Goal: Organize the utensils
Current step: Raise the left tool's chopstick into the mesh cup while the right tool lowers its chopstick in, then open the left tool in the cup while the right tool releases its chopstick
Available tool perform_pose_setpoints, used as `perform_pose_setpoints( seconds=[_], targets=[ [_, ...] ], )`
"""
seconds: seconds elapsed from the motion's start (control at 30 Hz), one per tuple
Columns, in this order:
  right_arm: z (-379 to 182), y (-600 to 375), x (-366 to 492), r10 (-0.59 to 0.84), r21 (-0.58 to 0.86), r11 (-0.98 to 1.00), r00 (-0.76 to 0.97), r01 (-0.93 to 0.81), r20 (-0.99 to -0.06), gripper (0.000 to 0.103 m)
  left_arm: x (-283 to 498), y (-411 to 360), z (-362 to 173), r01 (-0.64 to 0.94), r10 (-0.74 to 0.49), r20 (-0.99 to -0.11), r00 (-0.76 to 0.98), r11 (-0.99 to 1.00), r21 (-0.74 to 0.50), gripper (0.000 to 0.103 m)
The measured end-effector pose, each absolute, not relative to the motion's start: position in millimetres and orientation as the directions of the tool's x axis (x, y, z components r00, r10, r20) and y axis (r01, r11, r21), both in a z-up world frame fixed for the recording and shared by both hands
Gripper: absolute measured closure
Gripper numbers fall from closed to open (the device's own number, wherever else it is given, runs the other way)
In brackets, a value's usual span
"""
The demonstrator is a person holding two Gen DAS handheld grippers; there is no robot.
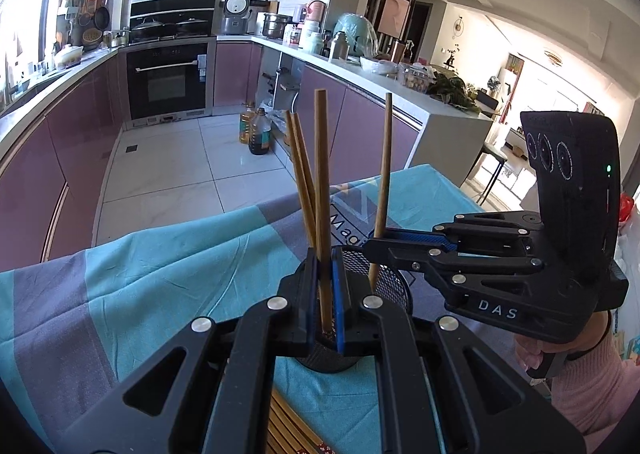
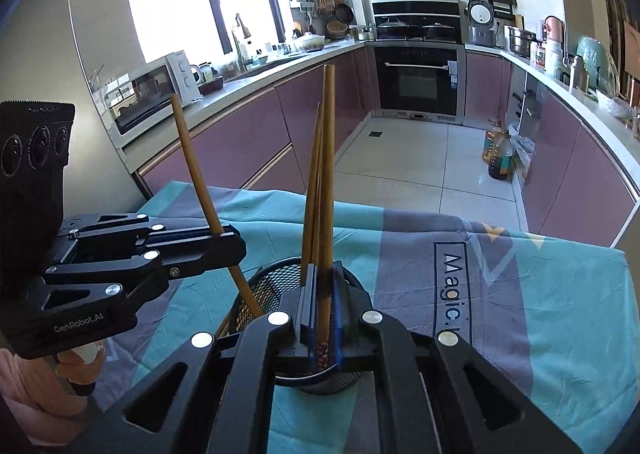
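Note:
A black mesh holder (image 1: 390, 280) stands on the blue and grey cloth; it also shows in the right wrist view (image 2: 268, 286). My left gripper (image 1: 323, 296) is shut on a wooden chopstick (image 1: 321, 173), held upright over the holder. My right gripper (image 2: 323, 312) is shut on another chopstick (image 2: 329, 157), also upright over the holder. In the left wrist view the right gripper (image 1: 378, 240) comes in from the right with its chopstick (image 1: 385, 157). In the right wrist view the left gripper (image 2: 230, 242) comes in from the left. Two more chopsticks (image 1: 300, 173) lean in the holder.
The cloth-covered table (image 2: 540, 286) ends at a far edge above the tiled kitchen floor. A bundle of chopsticks (image 1: 288, 430) lies on the cloth under my left gripper. Purple cabinets, an oven (image 2: 418, 75) and oil bottles (image 2: 498, 153) stand beyond.

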State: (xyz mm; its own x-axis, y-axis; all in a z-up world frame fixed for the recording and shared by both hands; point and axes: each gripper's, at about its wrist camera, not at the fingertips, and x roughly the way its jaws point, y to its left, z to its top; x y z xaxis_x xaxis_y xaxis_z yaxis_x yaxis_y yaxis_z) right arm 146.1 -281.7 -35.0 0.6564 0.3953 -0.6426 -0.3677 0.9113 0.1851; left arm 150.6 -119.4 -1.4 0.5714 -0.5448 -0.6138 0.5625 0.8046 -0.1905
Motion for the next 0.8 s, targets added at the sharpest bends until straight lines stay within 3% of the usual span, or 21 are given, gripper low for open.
perform_pose_setpoints(
  seconds=[0.37,0.6,0.8],
  targets=[
    [-42,-280,157,0.395,0.211,0.915,0.653,-0.344,-0.647,0.095,164,-121,-7,0.528,-0.528,-0.628,0.572,0.823,-0.211,0.095],
    [-41,-283,151,0.396,0.222,0.916,0.670,-0.334,-0.628,0.093,164,-107,-14,0.500,-0.522,-0.626,0.580,0.834,-0.232,0.083],
    [-25,-286,124,0.437,0.221,0.897,0.701,-0.382,-0.563,0.079,138,-79,-5,0.459,-0.486,-0.563,0.669,0.865,-0.201,0.072]
  ],
)
